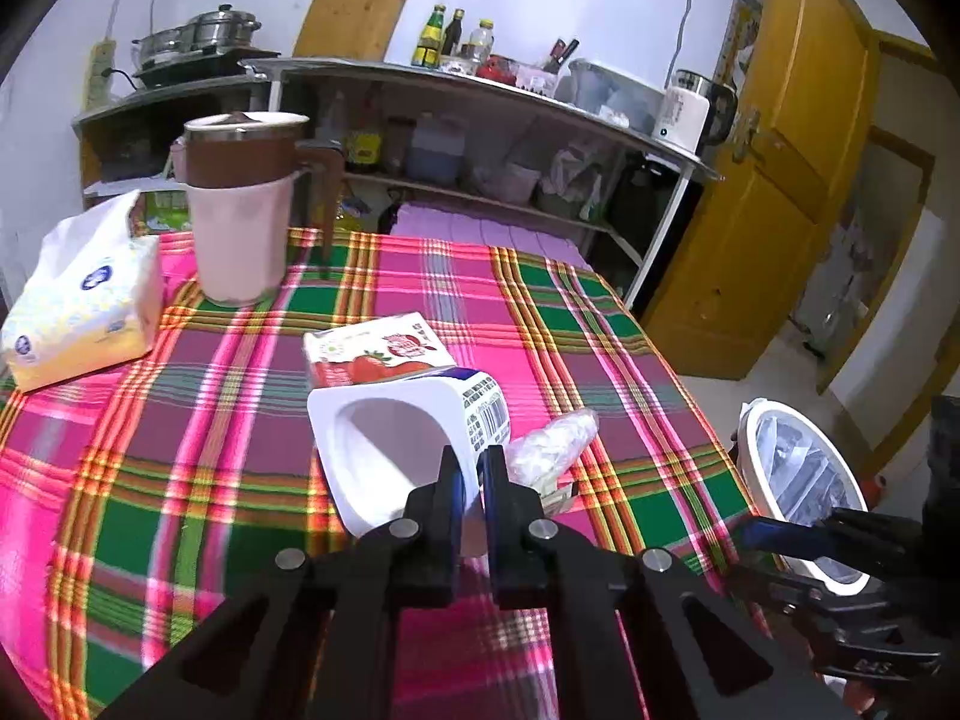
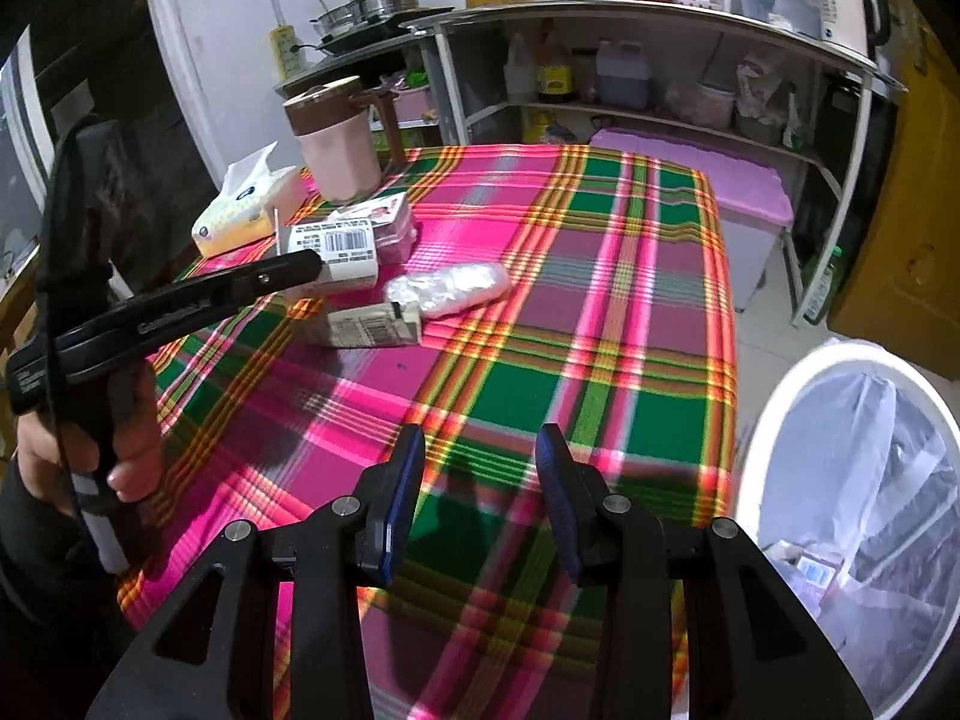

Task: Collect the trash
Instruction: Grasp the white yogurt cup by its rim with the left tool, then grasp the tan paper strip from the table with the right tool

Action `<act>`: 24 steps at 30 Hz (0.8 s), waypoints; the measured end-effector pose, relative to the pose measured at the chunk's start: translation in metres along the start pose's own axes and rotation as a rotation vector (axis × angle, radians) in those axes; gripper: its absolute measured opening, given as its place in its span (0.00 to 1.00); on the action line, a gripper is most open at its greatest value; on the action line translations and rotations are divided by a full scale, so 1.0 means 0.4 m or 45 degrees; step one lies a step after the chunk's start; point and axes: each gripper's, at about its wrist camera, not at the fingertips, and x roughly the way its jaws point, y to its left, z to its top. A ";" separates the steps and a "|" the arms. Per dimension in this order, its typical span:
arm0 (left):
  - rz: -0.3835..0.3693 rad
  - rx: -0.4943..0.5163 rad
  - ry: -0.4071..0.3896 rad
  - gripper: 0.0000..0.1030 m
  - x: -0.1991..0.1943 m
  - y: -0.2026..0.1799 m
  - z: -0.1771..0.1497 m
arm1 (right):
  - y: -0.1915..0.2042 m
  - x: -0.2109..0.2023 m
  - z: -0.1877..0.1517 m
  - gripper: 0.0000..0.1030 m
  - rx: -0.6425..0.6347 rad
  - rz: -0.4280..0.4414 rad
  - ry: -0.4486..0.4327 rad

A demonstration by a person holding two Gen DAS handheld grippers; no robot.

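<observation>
My left gripper (image 1: 471, 459) is shut on the rim of a white plastic yogurt cup (image 1: 390, 438), which it holds just above the plaid tablecloth; the cup also shows in the right wrist view (image 2: 342, 249). A strawberry carton (image 1: 372, 348) lies behind the cup. A crumpled clear plastic wrapper (image 1: 555, 435) (image 2: 450, 285) and a flattened brown carton (image 2: 372, 324) lie beside it. My right gripper (image 2: 477, 450) is open and empty over the table's near edge. A white trash bin (image 2: 774, 438) with a plastic liner stands on the floor at the right.
A tissue pack (image 1: 84, 300) and a pink-and-brown jug (image 1: 240, 204) stand at the table's far left. A metal shelf (image 1: 480, 84) with bottles and pots is behind. A pink box (image 2: 738, 192) sits past the table. A yellow door (image 1: 780, 150) is on the right.
</observation>
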 end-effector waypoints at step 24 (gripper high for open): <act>0.064 -0.072 -0.023 0.06 -0.114 0.119 -0.053 | 0.088 0.162 0.132 0.48 -0.133 0.136 0.033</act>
